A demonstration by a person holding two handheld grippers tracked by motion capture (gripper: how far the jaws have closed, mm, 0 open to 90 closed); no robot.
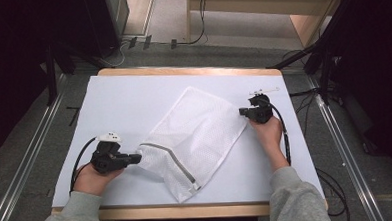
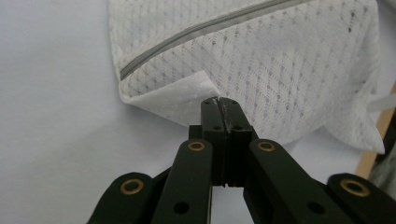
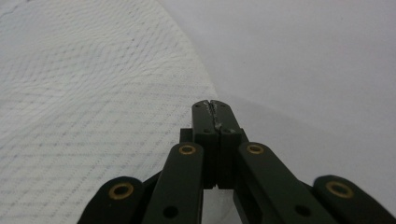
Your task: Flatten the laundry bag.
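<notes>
Two tongs, both closed, pinch opposite corners of a white mesh laundry bag (image 1: 198, 140) lying diagonally on the white counter (image 1: 128, 101): left tongs (image 1: 137, 157) beside the grey zipper (image 2: 187, 35), right tongs (image 1: 242, 111) at the far corner.

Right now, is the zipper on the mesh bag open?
No: in the left gripper view the grey zipper runs as one closed line across the white mesh bag.
</notes>
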